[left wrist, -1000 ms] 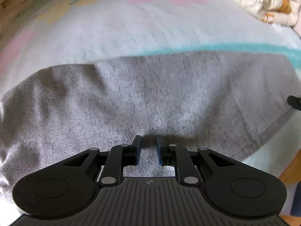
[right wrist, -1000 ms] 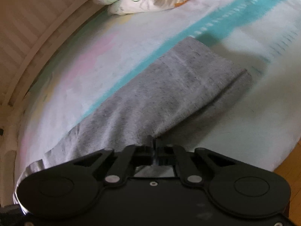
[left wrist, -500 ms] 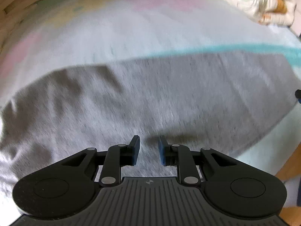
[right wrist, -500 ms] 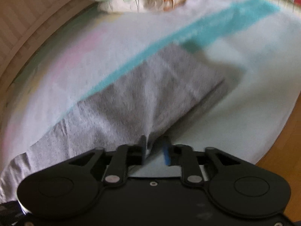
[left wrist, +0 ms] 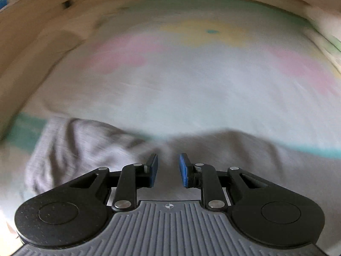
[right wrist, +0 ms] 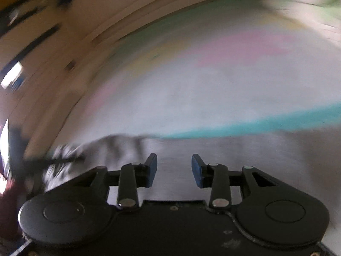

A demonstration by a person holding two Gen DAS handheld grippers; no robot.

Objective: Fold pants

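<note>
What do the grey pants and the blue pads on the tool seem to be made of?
Grey pants: probably soft, matte knit jersey; heathered grey, draping in loose wrinkles. Blue pads: likely rubber or foam, matte facings on black, apparently plastic fingers; blur leaves that uncertain.

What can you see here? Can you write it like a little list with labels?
place: bed sheet with pastel patches and a teal stripe
clothing: grey pants lying on the sheet
left gripper: open, nothing held, above the pants
right gripper: jaws opening, nothing between them
picture quality: blurry, details hard to make out
</note>
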